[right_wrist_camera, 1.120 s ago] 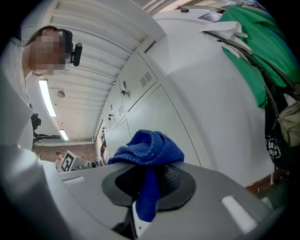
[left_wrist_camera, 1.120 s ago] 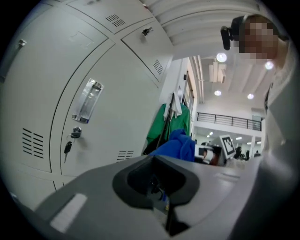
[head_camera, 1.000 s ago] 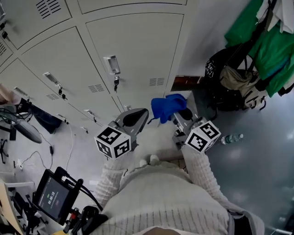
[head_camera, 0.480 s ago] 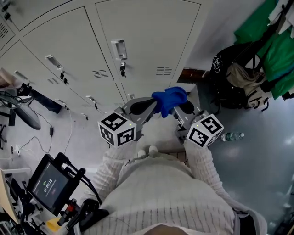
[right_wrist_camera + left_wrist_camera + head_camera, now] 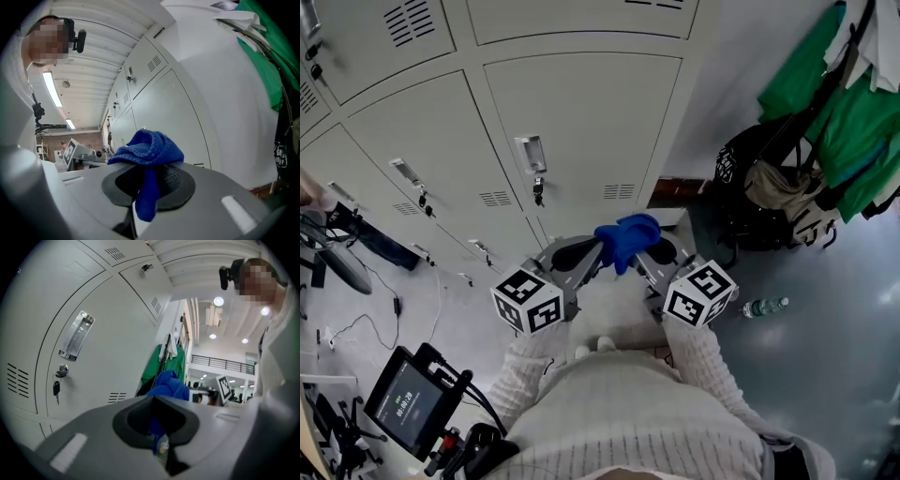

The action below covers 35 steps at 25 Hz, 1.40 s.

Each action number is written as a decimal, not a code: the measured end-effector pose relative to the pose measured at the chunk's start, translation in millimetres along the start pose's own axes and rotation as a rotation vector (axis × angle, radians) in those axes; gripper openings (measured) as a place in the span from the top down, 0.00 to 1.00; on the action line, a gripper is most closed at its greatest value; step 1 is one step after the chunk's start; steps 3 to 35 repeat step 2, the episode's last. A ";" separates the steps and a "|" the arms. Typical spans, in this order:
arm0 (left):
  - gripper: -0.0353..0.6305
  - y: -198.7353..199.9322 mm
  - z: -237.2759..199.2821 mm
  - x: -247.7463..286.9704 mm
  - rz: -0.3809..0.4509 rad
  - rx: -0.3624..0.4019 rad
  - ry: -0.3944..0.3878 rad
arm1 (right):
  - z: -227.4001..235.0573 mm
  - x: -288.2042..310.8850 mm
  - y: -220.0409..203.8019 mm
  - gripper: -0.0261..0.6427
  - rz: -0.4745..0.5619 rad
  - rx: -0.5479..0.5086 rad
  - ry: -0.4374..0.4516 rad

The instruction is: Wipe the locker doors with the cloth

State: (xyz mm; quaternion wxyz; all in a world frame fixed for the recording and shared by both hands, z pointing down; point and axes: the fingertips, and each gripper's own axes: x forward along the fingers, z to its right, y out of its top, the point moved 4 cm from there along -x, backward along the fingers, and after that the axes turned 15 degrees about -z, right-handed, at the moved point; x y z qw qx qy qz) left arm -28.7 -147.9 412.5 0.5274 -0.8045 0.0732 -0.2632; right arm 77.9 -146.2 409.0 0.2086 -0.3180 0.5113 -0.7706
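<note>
Locker doors [image 5: 581, 122] at 12 o'clock stand shut, contents hidden. Left gripper [image 5: 594, 255] and right gripper [image 5: 641, 255] both pinch the cloth [image 5: 623, 239], short of the doors. A second ago only the right gripper held it.

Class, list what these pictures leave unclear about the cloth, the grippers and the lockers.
- Left gripper view: blue shows at the left gripper. Whether it is gripped or merely behind is unclear.
- Head view: whether the blue cloth touches the locker door. The cloth covers any gap.
- Head view: the key is too small for detail.
</note>
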 end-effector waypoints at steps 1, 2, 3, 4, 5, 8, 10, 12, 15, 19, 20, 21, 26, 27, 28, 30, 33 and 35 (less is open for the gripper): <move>0.94 1.4 1.3 -0.1 -0.002 -0.002 -0.001 | -0.8 -1.7 1.7 0.89 -0.002 0.001 0.004; 0.94 3.0 3.0 -0.1 -0.005 -0.003 -0.002 | -1.6 -3.7 3.7 0.89 -0.003 0.001 0.009; 0.94 3.0 3.0 -0.1 -0.005 -0.003 -0.002 | -1.6 -3.7 3.7 0.89 -0.003 0.001 0.009; 0.94 3.0 3.0 -0.1 -0.005 -0.003 -0.002 | -1.6 -3.7 3.7 0.89 -0.003 0.001 0.009; 0.94 3.0 3.0 -0.1 -0.005 -0.003 -0.002 | -1.6 -3.7 3.7 0.89 -0.003 0.001 0.009; 0.94 3.0 3.0 -0.1 -0.005 -0.003 -0.002 | -1.6 -3.7 3.7 0.89 -0.003 0.001 0.009; 0.94 3.0 3.0 -0.1 -0.005 -0.003 -0.002 | -1.6 -3.7 3.7 0.89 -0.003 0.001 0.009; 0.94 3.0 3.0 -0.1 -0.005 -0.003 -0.002 | -1.6 -3.7 3.7 0.89 -0.003 0.001 0.009; 0.94 3.0 3.0 -0.1 -0.005 -0.003 -0.002 | -1.6 -3.7 3.7 0.89 -0.003 0.001 0.009; 0.94 3.0 3.0 -0.1 -0.005 -0.003 -0.002 | -1.6 -3.7 3.7 0.89 -0.003 0.001 0.009; 0.94 3.0 3.0 -0.1 -0.005 -0.003 -0.002 | -1.6 -3.7 3.7 0.89 -0.003 0.001 0.009; 0.94 3.0 3.0 -0.1 -0.005 -0.003 -0.002 | -1.6 -3.7 3.7 0.89 -0.003 0.001 0.009; 0.94 3.0 3.0 -0.1 -0.005 -0.003 -0.002 | -1.6 -3.7 3.7 0.89 -0.003 0.001 0.009; 0.94 3.0 3.0 -0.1 -0.005 -0.003 -0.002 | -1.6 -3.7 3.7 0.89 -0.003 0.001 0.009; 0.94 3.0 3.0 -0.1 -0.005 -0.003 -0.002 | -1.6 -3.7 3.7 0.89 -0.003 0.001 0.009; 0.94 3.0 3.0 -0.1 -0.005 -0.003 -0.002 | -1.6 -3.7 3.7 0.89 -0.003 0.001 0.009; 0.94 3.0 3.0 -0.1 -0.005 -0.003 -0.002 | -1.6 -3.7 3.7 0.89 -0.003 0.001 0.009; 0.94 3.0 3.0 -0.1 -0.005 -0.003 -0.002 | -1.6 -3.7 3.7 0.89 -0.003 0.001 0.009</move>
